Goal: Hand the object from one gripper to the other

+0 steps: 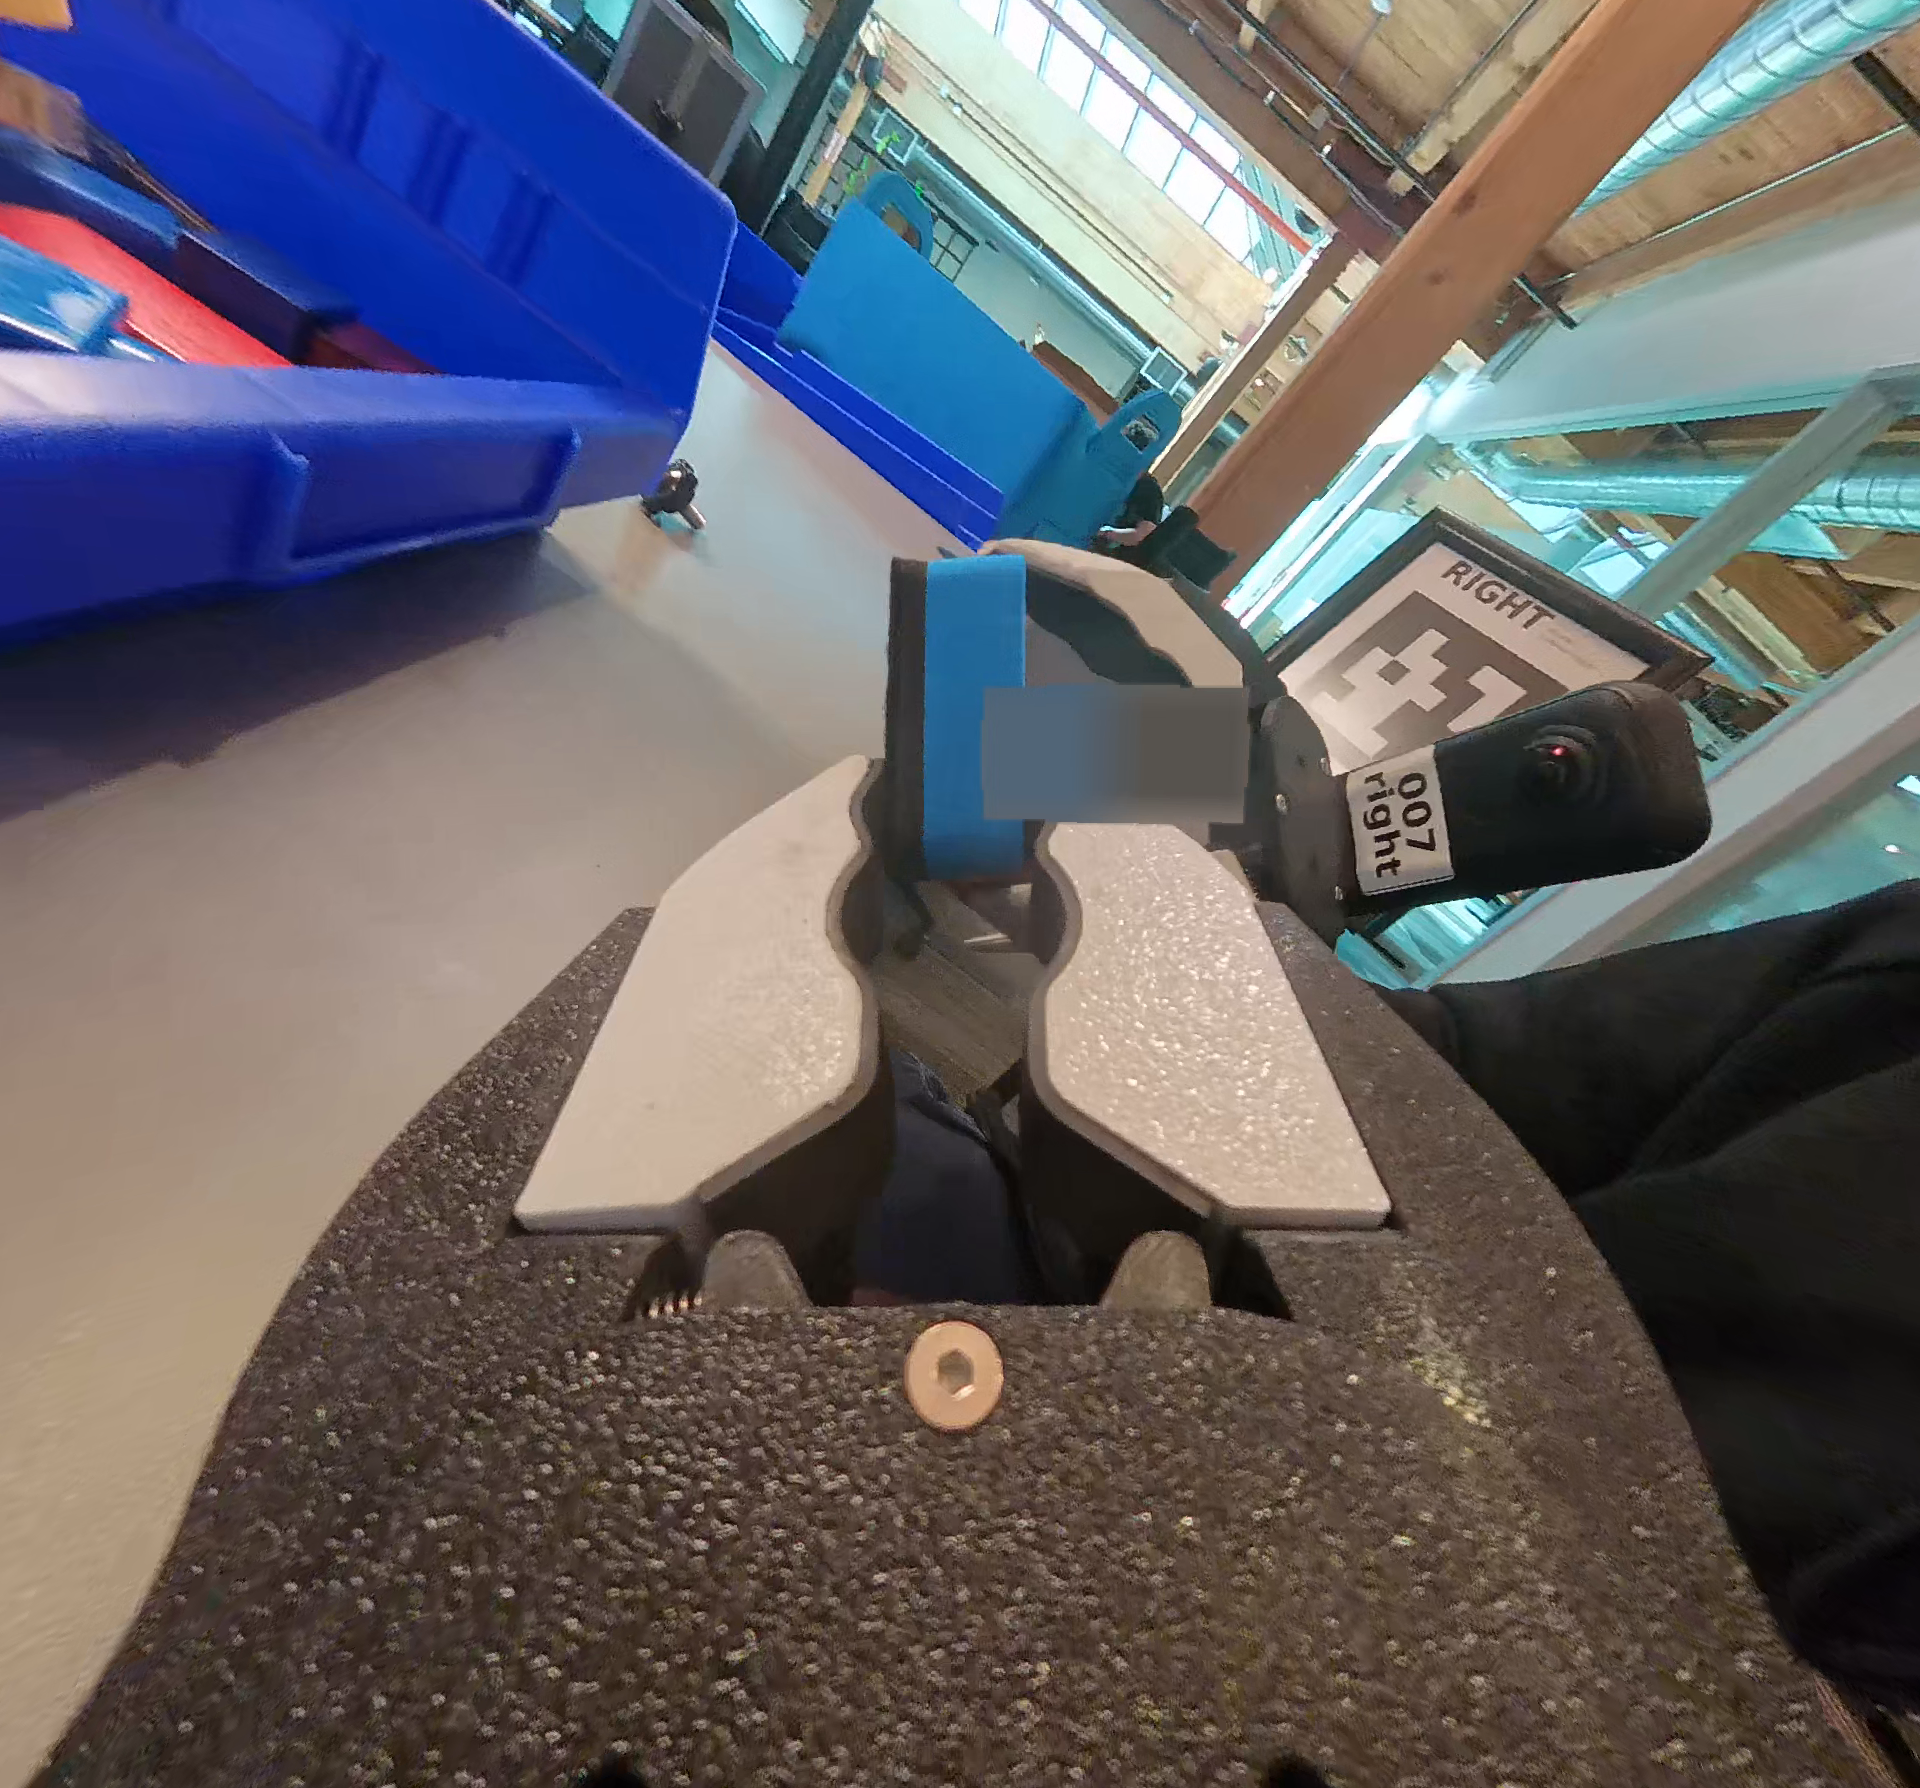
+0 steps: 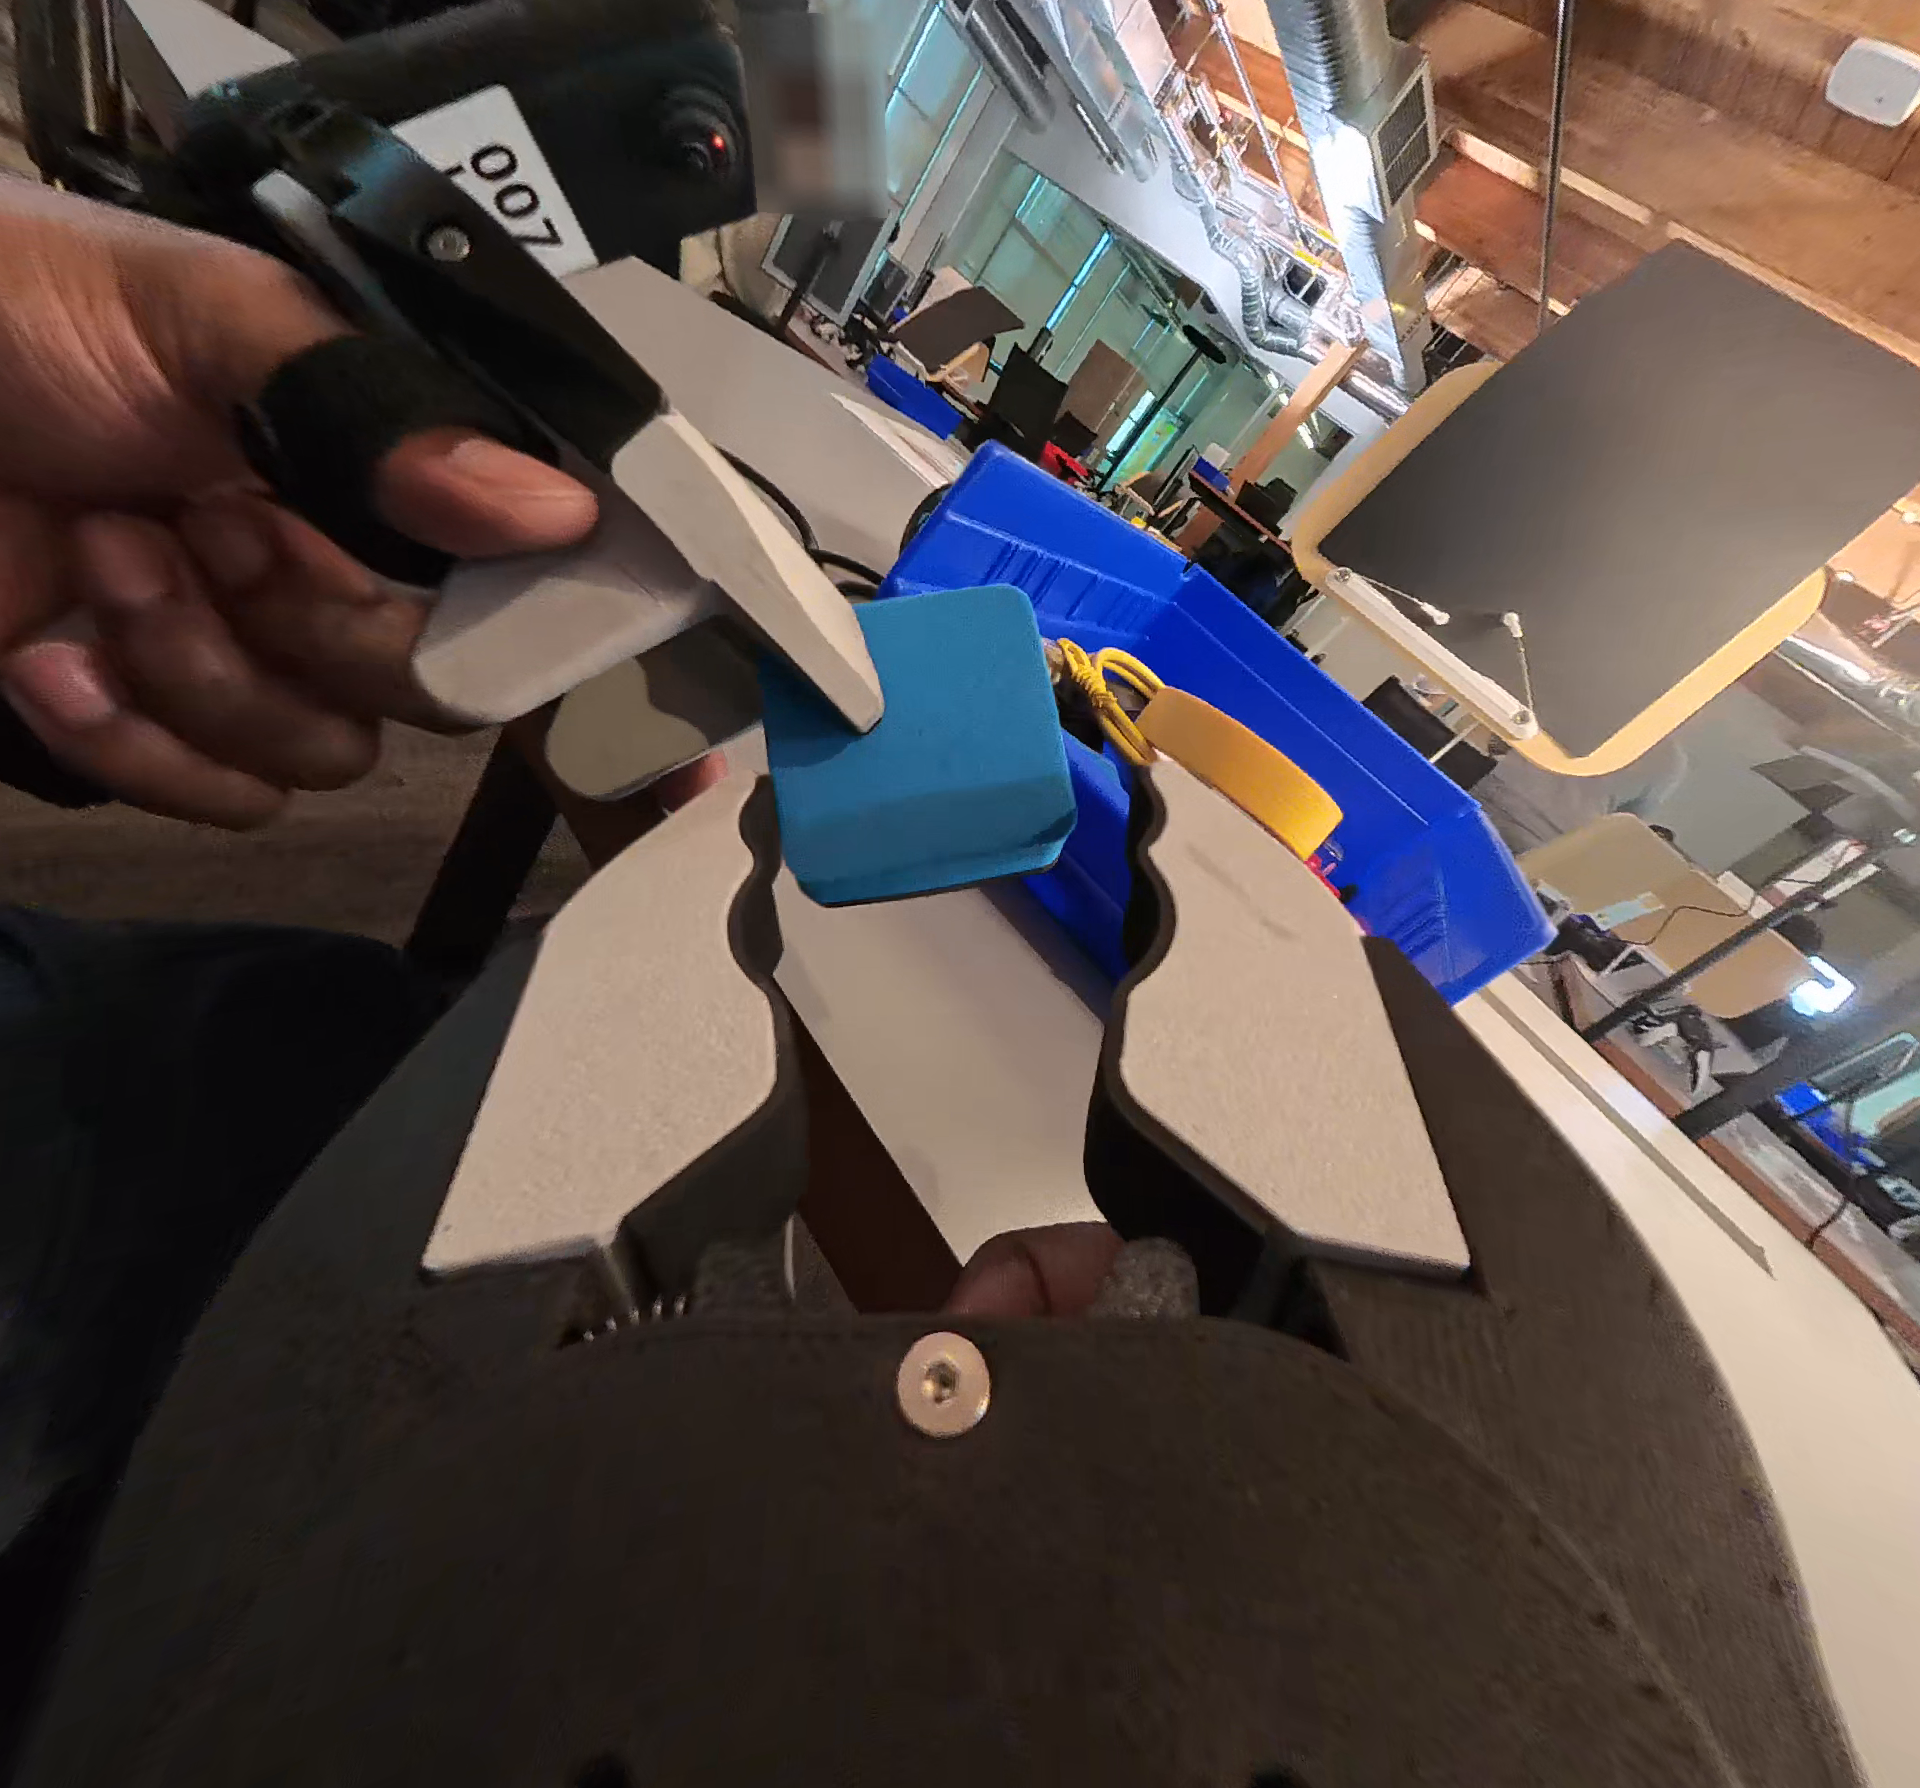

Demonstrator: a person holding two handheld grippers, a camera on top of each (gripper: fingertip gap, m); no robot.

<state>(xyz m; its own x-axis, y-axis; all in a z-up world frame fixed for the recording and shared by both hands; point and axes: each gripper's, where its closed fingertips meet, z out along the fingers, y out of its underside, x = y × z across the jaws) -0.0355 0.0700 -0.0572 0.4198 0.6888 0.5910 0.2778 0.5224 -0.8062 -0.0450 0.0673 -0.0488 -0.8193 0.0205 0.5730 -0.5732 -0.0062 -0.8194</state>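
The object is a flat blue foam pad [image 2: 925,751] with a dark backing. It shows edge-on in the left wrist view [image 1: 971,699]. My left gripper [image 1: 956,824] is shut on it, one finger on each face. In the right wrist view the left gripper [image 2: 790,730], held by a hand [image 2: 208,543], clamps the pad's near corner. My right gripper [image 2: 951,808] is open wide. The pad's lower edge sits just at its fingertips, touching neither pad that I can see. One of the right gripper's fingers [image 1: 1143,616] shows behind the pad in the left wrist view.
Blue plastic bins [image 1: 364,284] stand on the grey table [image 1: 312,907]; one [image 2: 1351,730] holds a yellow tag on a cord [image 2: 1236,762]. A small black knob [image 1: 675,497] lies on the table. A framed marker board [image 1: 1455,658] stands behind the right gripper. Both grippers' tips are close together, under 4 cm apart.
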